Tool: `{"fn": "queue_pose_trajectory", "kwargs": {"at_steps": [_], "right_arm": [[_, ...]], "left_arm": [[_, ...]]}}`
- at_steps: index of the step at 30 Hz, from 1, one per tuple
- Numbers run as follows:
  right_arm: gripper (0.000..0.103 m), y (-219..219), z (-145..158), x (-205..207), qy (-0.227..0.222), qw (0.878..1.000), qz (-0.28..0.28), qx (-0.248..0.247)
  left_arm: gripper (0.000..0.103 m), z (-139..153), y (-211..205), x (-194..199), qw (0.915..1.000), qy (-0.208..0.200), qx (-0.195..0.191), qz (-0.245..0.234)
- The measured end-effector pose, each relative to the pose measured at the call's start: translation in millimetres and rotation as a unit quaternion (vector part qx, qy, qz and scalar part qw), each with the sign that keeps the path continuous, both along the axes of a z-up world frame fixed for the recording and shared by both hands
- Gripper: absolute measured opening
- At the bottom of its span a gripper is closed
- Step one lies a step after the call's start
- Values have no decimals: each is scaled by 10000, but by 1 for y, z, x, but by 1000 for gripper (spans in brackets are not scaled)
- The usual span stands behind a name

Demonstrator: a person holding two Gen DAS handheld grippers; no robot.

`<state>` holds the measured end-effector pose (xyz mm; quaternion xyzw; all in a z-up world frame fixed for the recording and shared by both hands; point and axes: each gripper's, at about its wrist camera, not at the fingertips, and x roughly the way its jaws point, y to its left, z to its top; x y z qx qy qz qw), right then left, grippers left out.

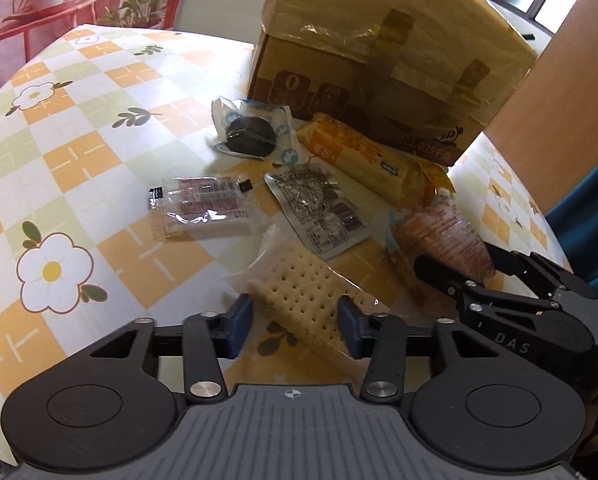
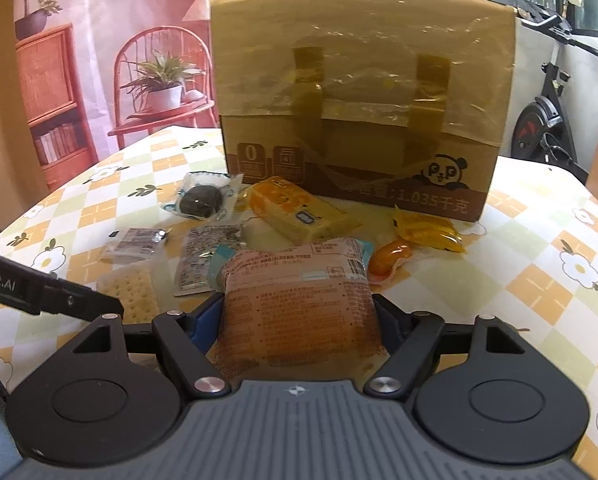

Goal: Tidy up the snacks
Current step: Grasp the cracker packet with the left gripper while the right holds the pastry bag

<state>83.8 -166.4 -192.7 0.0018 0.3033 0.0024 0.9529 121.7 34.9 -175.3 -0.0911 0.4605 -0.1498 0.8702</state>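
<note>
Your left gripper (image 1: 295, 320) clamps the cracker packet (image 1: 299, 296) and your right gripper (image 2: 299, 320) pinches the brown pastry packet (image 2: 295, 304), both low over the table (image 1: 79, 160) before the cardboard box (image 2: 359, 120); squeeze harder and the crackers may snap.

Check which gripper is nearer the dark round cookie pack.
Left. The left gripper, around the cracker pack, sits nearer the dark round cookie pack; the right gripper is farther right, around the brown bread pack.

orange-and-green checked tablecloth (image 1: 79, 152) with white flowers; brown cardboard box (image 2: 359, 120)
</note>
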Motion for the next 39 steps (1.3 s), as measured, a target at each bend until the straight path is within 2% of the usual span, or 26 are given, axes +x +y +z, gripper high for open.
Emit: {"fn": "queue_pose_trajectory", "kwargs": {"at_steps": [4, 8, 15, 18, 19, 20, 22, 24, 31, 39], "right_arm": [[78, -3, 0, -1, -4, 10000, -44, 28], [78, -3, 0, -2, -6, 10000, -41, 15], [78, -3, -1, -1, -29, 10000, -54, 36], [78, -5, -1, -2, -49, 9999, -82, 52], [78, -6, -1, -3, -60, 9999, -108, 62], [78, -7, -1, -3, -73, 9998, -138, 85], [78, -10, -1, -4, -92, 9997, -178, 137], [78, -10, -1, -4, -100, 9997, -181, 139], [78, -11, -2, -5, -119, 9997, -170, 151], [78, -14, -1, -6, -128, 9996, -166, 202]], "left_arm": [[39, -1, 6, 9, 9999, 3, -123, 99], [38, -1, 10, 20, 9997, 3, -166, 178], [38, 0, 1, 47, 9993, -233, 160, 240], [39, 2, -3, 54, 9988, -193, 226, 397], [43, 2, -3, 56, 9984, -103, 185, 515], [54, 1, -2, 56, 9979, 20, 121, 639], [61, -2, -3, 59, 9969, 162, 3, 776], [61, -3, -10, 60, 9970, 159, 62, 753], [63, -4, -39, 52, 9954, -309, 779, 455], [65, -8, -18, 41, 9967, -221, 656, 416]]}}
